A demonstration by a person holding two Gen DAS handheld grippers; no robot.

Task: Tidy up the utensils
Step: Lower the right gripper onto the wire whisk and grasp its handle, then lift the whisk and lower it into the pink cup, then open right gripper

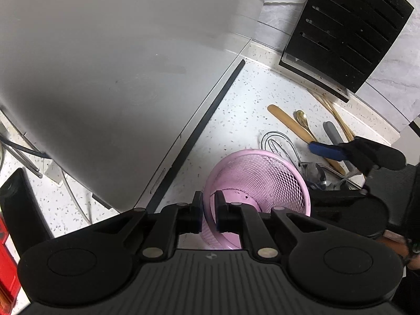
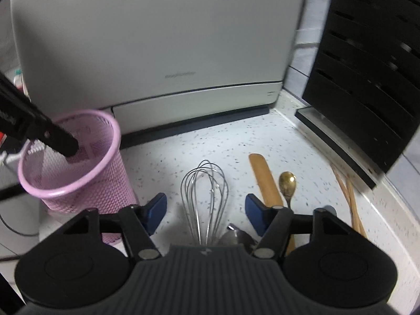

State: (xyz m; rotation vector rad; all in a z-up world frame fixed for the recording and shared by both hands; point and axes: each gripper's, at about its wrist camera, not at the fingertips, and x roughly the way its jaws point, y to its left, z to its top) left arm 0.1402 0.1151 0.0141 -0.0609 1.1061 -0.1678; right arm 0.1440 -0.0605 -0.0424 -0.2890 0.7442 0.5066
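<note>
The appliance (image 2: 157,44) logo at twelve o'clock is too blurred to read. Left claw (image 1: 208,202) clamps the pink basket (image 1: 262,176) rim; right claw (image 2: 206,210), half-wide, straddles the whisk (image 2: 204,191), not gripping.

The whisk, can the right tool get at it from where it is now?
Probably yes. The right tool hangs open over the whisk, whose wires lie bare on the counter between its fingers. The spoon and spatula lie off to one side.

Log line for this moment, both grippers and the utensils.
left gripper: shut on pink mesh cup rim | right gripper: open over whisk | cup: empty | utensils on counter
</note>
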